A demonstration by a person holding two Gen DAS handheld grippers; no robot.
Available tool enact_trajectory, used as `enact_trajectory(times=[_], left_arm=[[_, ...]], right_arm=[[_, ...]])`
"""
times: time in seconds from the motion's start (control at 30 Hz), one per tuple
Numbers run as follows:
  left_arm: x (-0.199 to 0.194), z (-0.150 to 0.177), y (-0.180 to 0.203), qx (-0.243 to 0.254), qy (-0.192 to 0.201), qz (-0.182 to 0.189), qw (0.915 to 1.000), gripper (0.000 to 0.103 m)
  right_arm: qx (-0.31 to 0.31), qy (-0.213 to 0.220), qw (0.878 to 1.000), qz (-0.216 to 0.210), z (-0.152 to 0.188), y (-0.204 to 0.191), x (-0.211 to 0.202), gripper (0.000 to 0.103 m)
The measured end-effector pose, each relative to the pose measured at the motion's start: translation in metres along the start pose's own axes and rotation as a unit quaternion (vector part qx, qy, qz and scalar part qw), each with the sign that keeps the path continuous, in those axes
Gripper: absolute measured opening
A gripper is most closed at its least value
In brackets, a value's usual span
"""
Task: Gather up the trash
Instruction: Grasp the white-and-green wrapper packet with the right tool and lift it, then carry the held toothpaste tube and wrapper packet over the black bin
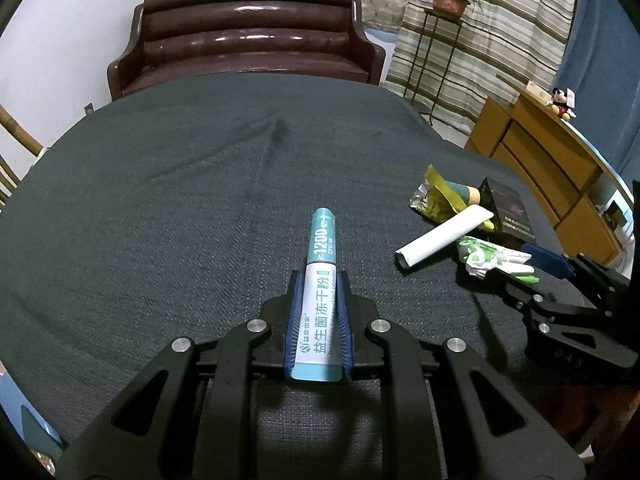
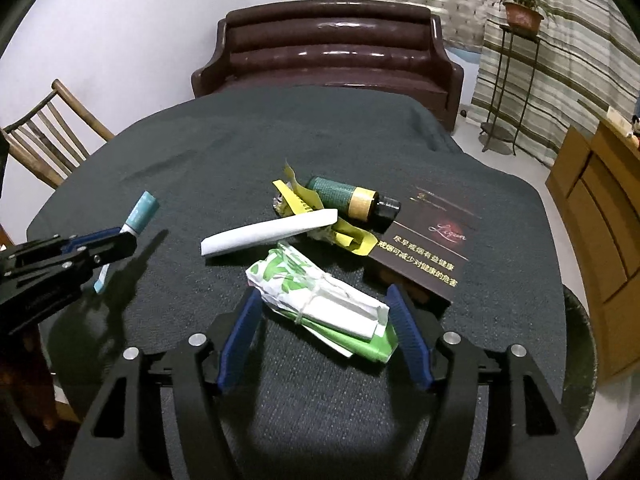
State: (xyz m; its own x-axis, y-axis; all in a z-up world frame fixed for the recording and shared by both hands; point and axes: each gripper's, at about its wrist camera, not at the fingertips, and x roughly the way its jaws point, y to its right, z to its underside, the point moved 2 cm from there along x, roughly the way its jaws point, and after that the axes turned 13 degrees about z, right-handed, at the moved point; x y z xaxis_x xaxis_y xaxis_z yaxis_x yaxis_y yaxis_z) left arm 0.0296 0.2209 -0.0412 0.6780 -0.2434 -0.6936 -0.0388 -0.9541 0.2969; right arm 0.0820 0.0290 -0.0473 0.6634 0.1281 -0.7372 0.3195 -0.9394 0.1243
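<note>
A teal and white powder sachet stick (image 1: 323, 240) juts forward from my left gripper (image 1: 318, 280), whose blue pads are shut on it above the dark cloth table (image 1: 160, 200). In the right wrist view that left gripper (image 2: 120, 240) and the sachet stick (image 2: 142, 208) show at the left. My right gripper (image 2: 323, 291) is open, its pads either side of a green and white wrapper bundle (image 2: 320, 300) lying on the cloth. Behind it lie a white paper roll (image 2: 268, 234), a crumpled yellow wrapper (image 2: 300, 200), a green bottle (image 2: 348, 198) and a dark cigarette box (image 2: 428, 240).
A brown leather sofa (image 2: 328, 48) stands beyond the table's far edge. A wooden chair (image 2: 48, 136) is at the left, a wooden cabinet (image 2: 600, 220) at the right, and a plant stand (image 2: 516, 80) at the back right by the striped curtain.
</note>
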Motion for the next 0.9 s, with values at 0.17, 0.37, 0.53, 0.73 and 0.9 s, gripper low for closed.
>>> enact_trajectory(times=[0.17, 0.37, 0.53, 0.73, 0.9], left_arm=[[0.001, 0.0, -0.002, 0.0, -0.001, 0.0, 1.0, 0.017], [0.004, 0.001, -0.005, -0.002, -0.003, -0.001, 1.0, 0.017], [0.004, -0.001, -0.006, -0.003, -0.003, -0.003, 1.0, 0.017], [0.002, -0.002, -0.003, -0.001, 0.003, -0.012, 0.9999, 0.017], [0.0, -0.002, -0.005, 0.001, 0.004, -0.019, 0.9998, 0.017]], right_arm=[[-0.002, -0.025, 1.0, -0.007, 0.005, -0.002, 0.004, 0.037], [0.0, -0.038, 0.999, -0.038, 0.01, -0.009, -0.001, 0.033], [-0.003, -0.014, 0.999, -0.03, 0.008, -0.009, -0.007, 0.045], [0.003, -0.01, 0.999, -0.032, 0.0, -0.01, -0.001, 0.051], [-0.003, -0.012, 0.999, -0.029, -0.004, -0.016, 0.007, 0.051]])
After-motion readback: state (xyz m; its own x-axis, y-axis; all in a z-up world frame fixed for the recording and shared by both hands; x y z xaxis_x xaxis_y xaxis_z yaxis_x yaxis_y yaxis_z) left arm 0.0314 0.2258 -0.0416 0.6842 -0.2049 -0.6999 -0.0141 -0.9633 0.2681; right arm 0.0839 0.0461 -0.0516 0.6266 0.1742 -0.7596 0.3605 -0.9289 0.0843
